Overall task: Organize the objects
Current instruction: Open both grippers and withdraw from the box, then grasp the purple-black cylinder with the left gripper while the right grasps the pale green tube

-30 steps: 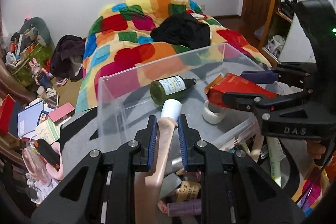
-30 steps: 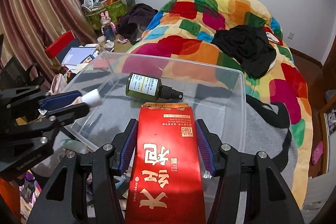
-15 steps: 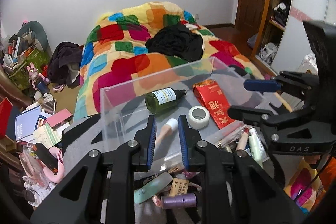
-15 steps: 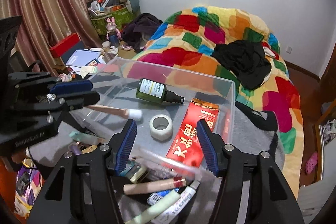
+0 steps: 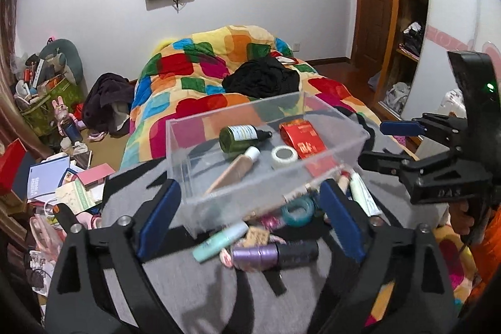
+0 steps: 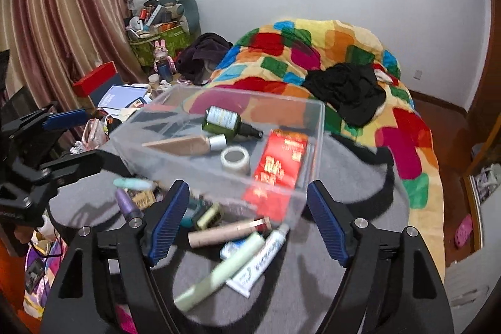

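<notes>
A clear plastic box sits on a grey cloth. In it lie a green bottle, a beige tube, a tape roll and a red packet. My left gripper is open and empty, just short of the box's near wall. My right gripper is open and empty at the box's near side. Loose tubes lie in front of the box: a purple one, a mint one and a pale green one.
A bed with a colourful quilt and black clothes lies behind the box. Books and boxes clutter the floor to the left. A wardrobe stands at the right. The right gripper shows in the left wrist view.
Both grippers let go of their loads, opened and pulled back. The beige tube and the red packet now lie in the box.
</notes>
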Demonstrator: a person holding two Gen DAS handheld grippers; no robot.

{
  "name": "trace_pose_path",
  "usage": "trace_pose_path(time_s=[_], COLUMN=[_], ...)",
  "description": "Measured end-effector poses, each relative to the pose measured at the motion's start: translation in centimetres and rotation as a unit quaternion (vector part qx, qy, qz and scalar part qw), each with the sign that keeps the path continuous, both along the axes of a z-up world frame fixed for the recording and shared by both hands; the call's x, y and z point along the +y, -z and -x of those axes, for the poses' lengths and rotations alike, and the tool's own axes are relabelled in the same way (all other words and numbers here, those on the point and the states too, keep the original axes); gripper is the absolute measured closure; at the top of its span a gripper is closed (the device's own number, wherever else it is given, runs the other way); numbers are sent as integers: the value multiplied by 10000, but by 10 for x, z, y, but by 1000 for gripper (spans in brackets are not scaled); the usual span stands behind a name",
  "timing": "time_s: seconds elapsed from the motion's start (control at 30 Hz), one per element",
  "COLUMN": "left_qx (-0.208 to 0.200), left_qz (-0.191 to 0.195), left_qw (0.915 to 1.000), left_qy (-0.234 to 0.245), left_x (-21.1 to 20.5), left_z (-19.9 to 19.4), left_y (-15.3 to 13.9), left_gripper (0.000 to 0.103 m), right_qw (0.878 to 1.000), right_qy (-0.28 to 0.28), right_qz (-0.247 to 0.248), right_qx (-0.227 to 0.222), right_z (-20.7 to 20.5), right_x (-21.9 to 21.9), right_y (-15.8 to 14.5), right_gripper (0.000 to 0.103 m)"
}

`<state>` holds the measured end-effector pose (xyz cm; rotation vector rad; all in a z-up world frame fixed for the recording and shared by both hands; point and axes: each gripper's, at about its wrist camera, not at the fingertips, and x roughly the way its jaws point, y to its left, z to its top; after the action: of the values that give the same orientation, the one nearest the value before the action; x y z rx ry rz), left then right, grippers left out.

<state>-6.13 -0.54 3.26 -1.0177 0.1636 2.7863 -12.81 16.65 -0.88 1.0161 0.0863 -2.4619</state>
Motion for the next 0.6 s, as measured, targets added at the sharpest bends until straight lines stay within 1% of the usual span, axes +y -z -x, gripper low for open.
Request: trace_pose_path(time_s=[0.1,0.23,0.37,0.43,0.53,0.6], left_qx=[-63,-208,-446,-583,-706,-822], left_qz=[-65,-122,-161,-219,-259,-374], left_qw=[9999,9996,9987,9980,9972,9959], left_qy=[50,132,170,147,-4,-73], left_x=[2,5,9,9,6,3], left_z=[-10,-18,-19,-15,-9,-3], left_y=[10,31,54,65,78,85], left_gripper=[5,4,4,4,4,4], right_qw=[9999,9994,9978,9965,9957,9956], right_qy=[92,161,119,110,85,86], right_qz=[51,117,275,326,300,224], right_qx=[-128,-292,-596,-758,-874,-911], right_z=[-6,-14,-20,-23,-26,-27], right_x=[6,9,8,6,2,-1], right_y=[11,27,43,51,60,64], right_gripper=[28,28,28,28,28,28])
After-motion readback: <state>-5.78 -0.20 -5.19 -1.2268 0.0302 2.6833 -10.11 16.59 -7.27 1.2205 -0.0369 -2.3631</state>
